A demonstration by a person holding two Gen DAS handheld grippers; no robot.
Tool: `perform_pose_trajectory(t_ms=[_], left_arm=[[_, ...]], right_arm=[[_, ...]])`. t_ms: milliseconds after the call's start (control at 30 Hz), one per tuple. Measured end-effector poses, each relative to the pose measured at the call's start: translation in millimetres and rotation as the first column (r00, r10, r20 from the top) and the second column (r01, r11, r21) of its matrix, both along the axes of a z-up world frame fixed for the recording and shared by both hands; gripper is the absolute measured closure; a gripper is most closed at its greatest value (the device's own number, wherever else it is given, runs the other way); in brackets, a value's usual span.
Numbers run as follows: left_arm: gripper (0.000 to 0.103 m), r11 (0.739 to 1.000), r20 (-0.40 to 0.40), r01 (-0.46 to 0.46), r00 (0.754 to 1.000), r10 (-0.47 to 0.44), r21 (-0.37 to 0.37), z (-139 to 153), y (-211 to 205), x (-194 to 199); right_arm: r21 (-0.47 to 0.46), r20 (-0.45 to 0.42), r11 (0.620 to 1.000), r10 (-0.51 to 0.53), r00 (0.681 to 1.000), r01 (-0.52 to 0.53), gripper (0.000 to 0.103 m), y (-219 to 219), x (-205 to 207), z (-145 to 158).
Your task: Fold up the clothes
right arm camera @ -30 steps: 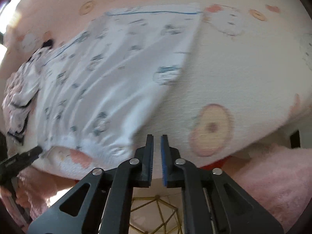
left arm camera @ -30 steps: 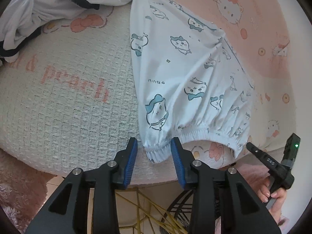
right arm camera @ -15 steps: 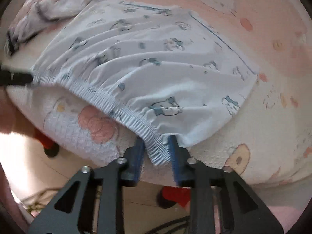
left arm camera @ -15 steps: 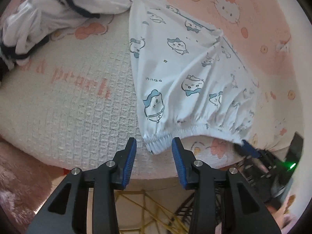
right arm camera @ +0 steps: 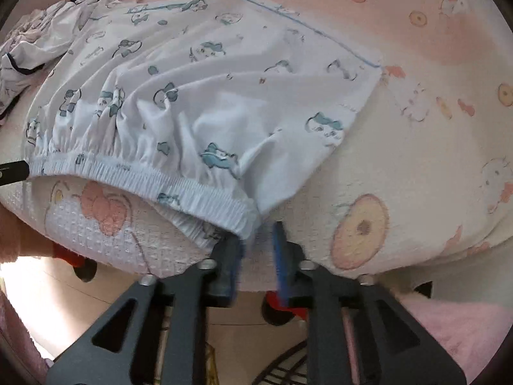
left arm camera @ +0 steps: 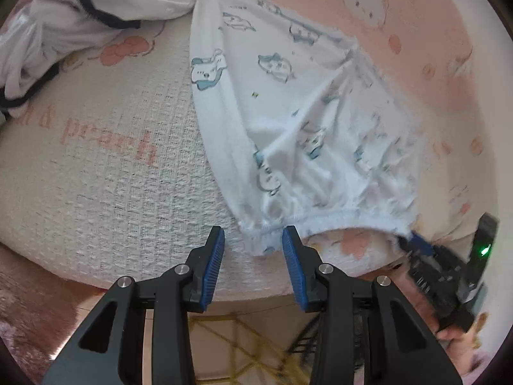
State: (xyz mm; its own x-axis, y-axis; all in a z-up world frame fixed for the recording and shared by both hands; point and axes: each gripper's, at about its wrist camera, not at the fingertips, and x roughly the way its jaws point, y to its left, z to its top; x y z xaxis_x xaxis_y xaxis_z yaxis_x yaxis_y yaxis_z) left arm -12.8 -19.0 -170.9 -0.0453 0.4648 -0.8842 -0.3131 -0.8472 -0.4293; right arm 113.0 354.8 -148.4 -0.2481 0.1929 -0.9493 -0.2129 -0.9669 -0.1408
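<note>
Left gripper (left arm camera: 253,250): spread at shorts (left arm camera: 288,112) waistband corner, as 1 s ago; right gripper (right arm camera: 258,250): parted, swung to opposite corner; waistband now lifted off blanket (left arm camera: 112,166), fold judged imminent

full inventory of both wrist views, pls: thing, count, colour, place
printed shorts: 1, pale blue-white with teal cartoon figures, spread on the blanket, elastic waistband toward the near edge
second garment: 1, white with dark trim, crumpled at the far left of the blanket
blanket: 1, cream and pink with cat and fruit prints, covers the work surface
red object: 1, below the blanket's near edge, unclear what it is
left gripper: 1, black with blue pads, open, at the waistband's left corner
right gripper: 1, black with blue pads, blurred, at the waistband's right corner
hand: 1, partly visible, holding the right gripper
</note>
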Motion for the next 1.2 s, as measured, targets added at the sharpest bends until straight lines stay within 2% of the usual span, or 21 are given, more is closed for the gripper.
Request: perform_pose_trajectory(t_ms=[33,100,200,300,333,433,500,567,600,667,700,733,767,833,867,900,933,1000,1033,1133,1200], left_arm=[[0.063,1.000,0.009,-0.009,1.000,0.008,0.023,1,-3,-2],[0.063,0.997,0.027,-0.026,0.999,0.024,0.069,2,-9,-5],[0.063,0.997,0.061,-0.033,0.998,0.029,0.073,-7,-11,-7],[0.063,0.997,0.070,-0.013,0.997,0.008,0.071,-15,-8,-6],[0.063,0.997,0.064,-0.013,0.998,0.008,0.073,-15,-7,-6],[0.063,0.996,0.059,-0.011,0.998,0.006,0.084,-13,-3,-5],[0.064,0.996,0.061,-0.010,0.998,0.005,0.092,-13,1,-5],[0.066,0.993,0.071,-0.011,0.998,0.002,0.119,-9,-4,-5],[0.066,0.991,0.076,-0.011,0.997,0.001,0.133,-7,-6,-4],[0.066,0.994,0.060,-0.021,0.998,0.014,0.110,-6,-10,-6],[0.066,0.995,0.051,-0.026,0.998,0.021,0.098,-5,-12,-7],[0.066,0.996,0.043,-0.031,0.999,0.027,0.086,-5,-14,-7],[0.066,0.997,0.035,-0.036,0.999,0.034,0.074,-5,-16,-8],[0.067,0.998,0.015,-0.055,0.998,0.055,0.011,-9,-19,-11],[0.068,0.998,0.019,-0.057,0.998,0.057,0.018,-9,-22,-13],[0.068,0.998,0.021,-0.058,0.998,0.058,0.021,-8,-21,-13],[0.068,0.998,0.018,-0.054,0.998,0.053,0.023,-7,-21,-13],[0.068,0.999,0.011,-0.038,0.999,0.037,0.024,-6,-18,-13],[0.067,0.999,0.006,-0.026,1.000,0.026,0.022,-6,-15,-12],[0.060,1.000,-0.009,0.007,1.000,-0.007,0.017,-6,-5,-11],[0.061,0.999,-0.019,0.030,0.999,-0.030,0.013,-6,2,-9]], right_arm=[[-0.008,0.007,1.000,0.002,1.000,-0.002,0.054,1,0,4],[-0.121,-0.034,0.993,-0.013,0.999,0.008,0.046,9,5,14],[-0.319,-0.110,0.947,-0.063,0.992,0.025,0.042,25,12,31],[-0.409,-0.199,0.908,-0.188,0.962,0.093,0.036,44,12,44],[-0.420,-0.198,0.897,-0.240,0.950,0.139,0.036,51,13,42],[-0.436,-0.091,0.862,-0.329,0.940,0.259,0.036,69,11,19],[-0.509,-0.016,0.805,-0.362,0.932,0.304,0.036,74,10,0],[-0.607,0.026,0.724,-0.392,0.919,0.327,0.036,78,10,-9],[-0.615,0.031,0.716,-0.399,0.917,0.332,0.036,78,10,-9],[-0.629,0.039,0.698,-0.412,0.911,0.343,0.039,77,10,-9],[-0.636,0.044,0.689,-0.418,0.907,0.348,0.043,77,10,-10],[-0.643,0.048,0.680,-0.424,0.904,0.353,0.053,76,10,-10],[-0.647,0.052,0.674,-0.428,0.902,0.357,0.057,75,10,-10],[-0.558,0.051,0.762,-0.365,0.930,0.330,0.059,64,3,-6],[-0.510,0.053,0.801,-0.334,0.941,0.313,0.059,58,0,-3],[-0.451,0.056,0.839,-0.314,0.948,0.304,0.057,53,-1,-1],[-0.386,0.056,0.874,-0.298,0.953,0.296,0.049,49,-1,1],[-0.382,0.052,0.877,-0.295,0.954,0.292,0.041,47,-2,0],[-0.382,0.049,0.877,-0.294,0.954,0.290,0.041,46,-3,0],[-0.471,0.023,0.836,-0.306,0.952,0.280,0.041,43,-9,0],[-0.498,0.017,0.822,-0.309,0.951,0.276,0.040,39,-15,-3]])
